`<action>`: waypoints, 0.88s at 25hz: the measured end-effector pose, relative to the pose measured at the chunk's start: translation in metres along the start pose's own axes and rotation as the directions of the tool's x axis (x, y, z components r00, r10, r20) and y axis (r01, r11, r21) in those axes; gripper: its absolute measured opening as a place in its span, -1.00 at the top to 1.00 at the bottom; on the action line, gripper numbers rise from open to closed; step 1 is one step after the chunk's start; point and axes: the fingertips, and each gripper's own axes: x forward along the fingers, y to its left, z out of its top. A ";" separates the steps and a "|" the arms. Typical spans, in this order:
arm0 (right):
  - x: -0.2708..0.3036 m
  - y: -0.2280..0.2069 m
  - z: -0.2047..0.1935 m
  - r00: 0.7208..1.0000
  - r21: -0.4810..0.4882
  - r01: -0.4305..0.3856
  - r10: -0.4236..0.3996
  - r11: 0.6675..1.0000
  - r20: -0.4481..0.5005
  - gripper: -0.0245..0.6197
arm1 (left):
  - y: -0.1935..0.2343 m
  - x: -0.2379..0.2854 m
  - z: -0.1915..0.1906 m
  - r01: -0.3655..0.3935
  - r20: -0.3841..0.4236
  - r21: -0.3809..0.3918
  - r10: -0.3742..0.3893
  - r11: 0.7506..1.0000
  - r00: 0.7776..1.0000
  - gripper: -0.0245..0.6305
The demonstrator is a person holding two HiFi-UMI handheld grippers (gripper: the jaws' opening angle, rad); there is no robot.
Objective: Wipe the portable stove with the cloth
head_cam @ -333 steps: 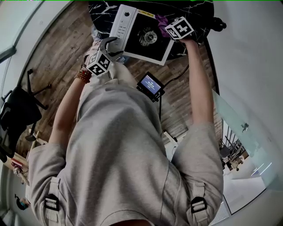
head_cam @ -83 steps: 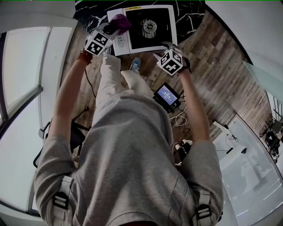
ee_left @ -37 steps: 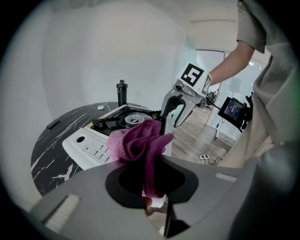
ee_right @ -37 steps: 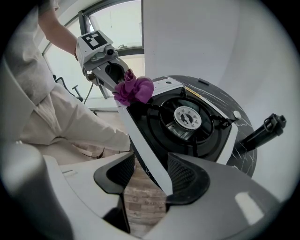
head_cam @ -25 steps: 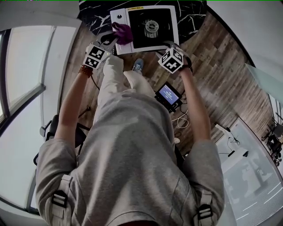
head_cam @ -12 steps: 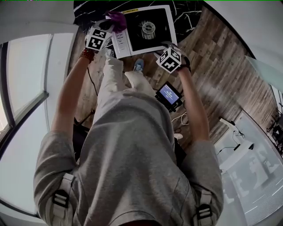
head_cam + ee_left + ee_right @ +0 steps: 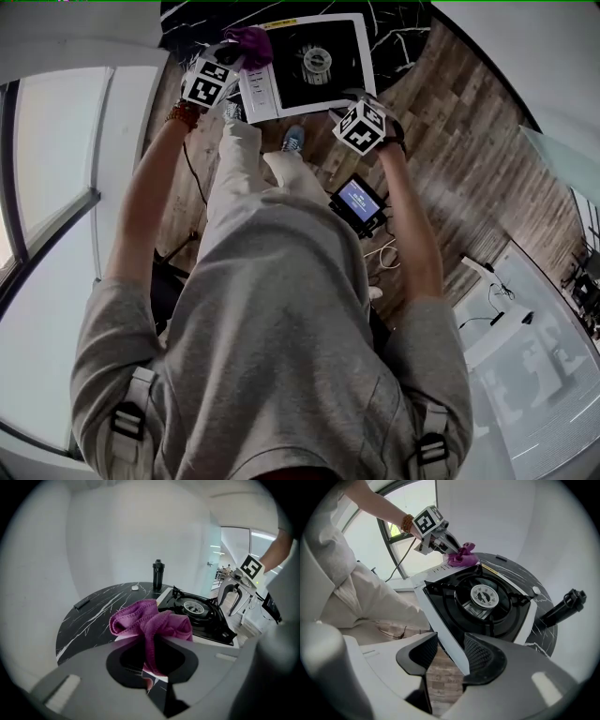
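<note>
Stove (image 7: 309, 61) sits at the near edge of the black marble bench (image 7: 187, 23); your left claw (image 7: 152, 641) is clamped tight on the bunched purple cloth (image 7: 150, 618), which is down on the stove's far left corner beside the control strip, well placed to start a pass there; your right claw (image 7: 450, 653) straddles the white rim at the near right corner, jaws just closing in but not yet pinching it; that looks like a brace, so the stove won't slide while you wipe.

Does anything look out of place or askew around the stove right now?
The portable stove juts past the edge of the black marble table, its near side hanging over the wooden floor. Nothing looks spilled or damaged.
</note>
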 end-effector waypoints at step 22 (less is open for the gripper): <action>0.000 0.002 0.002 1.000 -0.034 -0.008 0.008 0.999 0.002 0.33 | -0.050 -0.021 -0.020 0.044 -0.005 0.027 -0.043 0.999 0.999 0.79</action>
